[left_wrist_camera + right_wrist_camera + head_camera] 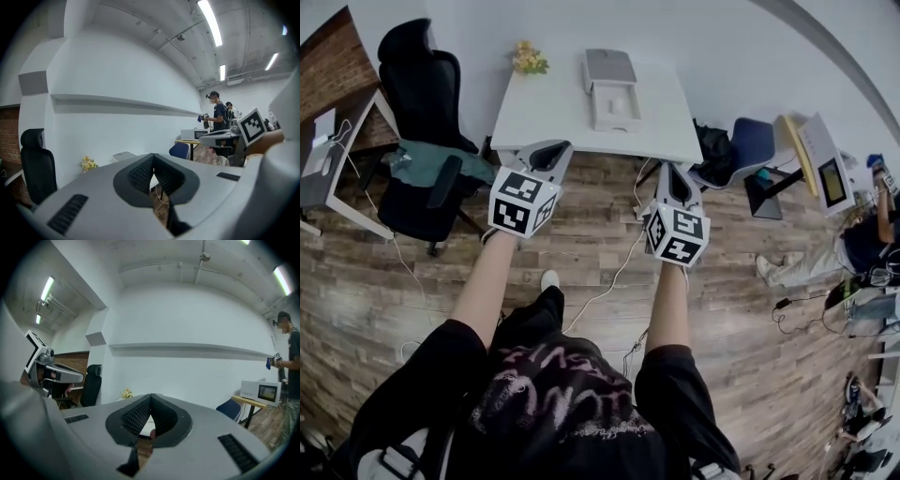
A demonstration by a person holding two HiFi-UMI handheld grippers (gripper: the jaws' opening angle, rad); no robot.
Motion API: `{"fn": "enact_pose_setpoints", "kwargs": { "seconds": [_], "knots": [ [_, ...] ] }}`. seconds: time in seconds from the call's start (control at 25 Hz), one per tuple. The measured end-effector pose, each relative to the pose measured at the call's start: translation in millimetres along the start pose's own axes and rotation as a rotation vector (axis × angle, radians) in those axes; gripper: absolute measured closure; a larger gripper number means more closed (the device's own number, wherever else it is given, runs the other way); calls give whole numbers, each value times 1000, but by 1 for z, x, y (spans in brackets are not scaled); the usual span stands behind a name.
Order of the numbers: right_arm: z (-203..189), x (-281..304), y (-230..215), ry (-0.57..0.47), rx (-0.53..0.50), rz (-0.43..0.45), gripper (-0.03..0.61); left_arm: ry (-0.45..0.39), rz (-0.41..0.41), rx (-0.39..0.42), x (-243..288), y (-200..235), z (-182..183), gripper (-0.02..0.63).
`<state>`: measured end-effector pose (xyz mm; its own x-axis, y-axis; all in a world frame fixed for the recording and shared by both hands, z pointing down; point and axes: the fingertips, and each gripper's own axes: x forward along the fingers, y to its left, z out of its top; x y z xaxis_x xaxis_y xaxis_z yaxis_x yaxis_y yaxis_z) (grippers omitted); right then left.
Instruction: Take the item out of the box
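Note:
A white open box (615, 105) sits at the back of the white table (546, 120), its grey lid (610, 66) lying just behind it. Both grippers hang in the air short of the table's front edge. My left gripper (546, 156) is shut with nothing in it, its pads meeting in the left gripper view (152, 162). My right gripper (675, 180) is also shut and empty (150, 404). The box's inside is too small to make out. In the left gripper view only the lid (124, 155) peeks over the jaws.
Yellow flowers (528, 58) stand at the table's back left corner. A black office chair (422, 112) is left of the table, a blue chair (752, 142) to its right. A cable (614, 277) runs across the wood floor. Another person (288, 362) stands far right, near a microwave (260, 392).

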<state>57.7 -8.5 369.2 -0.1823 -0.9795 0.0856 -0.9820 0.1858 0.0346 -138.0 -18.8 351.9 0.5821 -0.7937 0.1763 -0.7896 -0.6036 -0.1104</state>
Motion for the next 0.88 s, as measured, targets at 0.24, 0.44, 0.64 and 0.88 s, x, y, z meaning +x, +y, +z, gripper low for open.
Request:
{"fn": "enact_pose_setpoints", "kwargs": {
  "seconds": [0.24, 0.44, 0.64, 0.88],
  "knots": [
    [-10, 46, -14, 28, -7, -9, 569, 19, -9, -2, 41, 23, -6, 612],
    [-8, 87, -15, 38, 12, -4, 569, 33, -9, -11, 69, 54, -5, 612],
    [1, 127, -16, 43, 17, -3, 569, 36, -12, -16, 97, 86, 0, 612],
    [8, 170, -18, 40, 17, -29, 569, 34, -37, -9, 129, 120, 4, 612]
  ]
}}
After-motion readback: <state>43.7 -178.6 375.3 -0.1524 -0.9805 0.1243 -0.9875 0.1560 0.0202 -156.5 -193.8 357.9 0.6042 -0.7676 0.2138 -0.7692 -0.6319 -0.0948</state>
